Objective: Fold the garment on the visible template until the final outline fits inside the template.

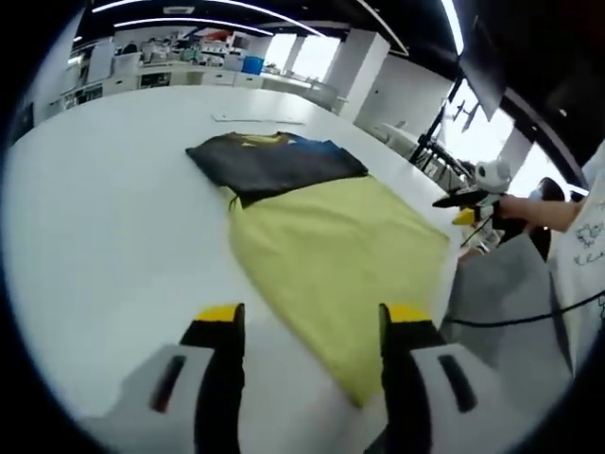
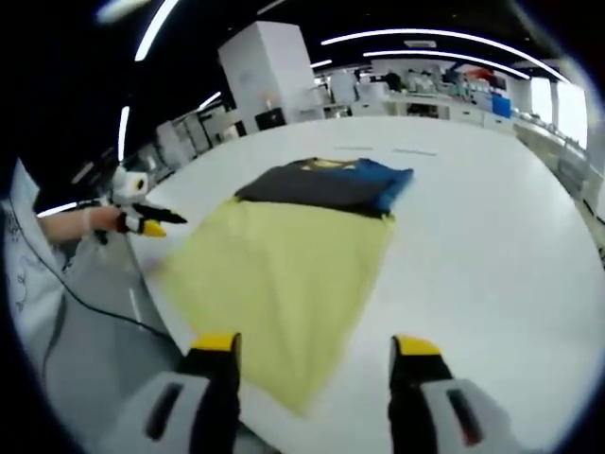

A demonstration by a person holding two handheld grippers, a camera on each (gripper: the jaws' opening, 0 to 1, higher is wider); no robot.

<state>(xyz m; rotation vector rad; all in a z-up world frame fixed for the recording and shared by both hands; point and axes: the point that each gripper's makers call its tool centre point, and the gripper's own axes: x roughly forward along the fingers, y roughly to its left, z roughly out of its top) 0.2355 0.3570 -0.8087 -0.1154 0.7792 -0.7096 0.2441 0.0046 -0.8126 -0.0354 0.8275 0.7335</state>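
A folded dark garment (image 1: 274, 161) with blue and yellow patches lies on the far end of a yellow template sheet (image 1: 331, 255) on the white table (image 1: 113, 218). My left gripper (image 1: 314, 317) is open above the sheet's near corner, holding nothing. Off the table's right edge, a hand holds the right gripper (image 1: 470, 200). In the right gripper view the garment (image 2: 326, 184) sits at the far end of the yellow sheet (image 2: 274, 274). My right gripper (image 2: 316, 345) is open and bare over the sheet's near edge. The left gripper (image 2: 142, 219) shows at the left, beyond the table (image 2: 492, 227).
A thin white strip (image 1: 257, 119) lies on the table beyond the garment. Grey floor (image 1: 510, 284) and a black cable (image 1: 529, 317) lie past the table edge. A person's white shirt (image 1: 594, 236) is at the right. Benches and shelves stand far behind.
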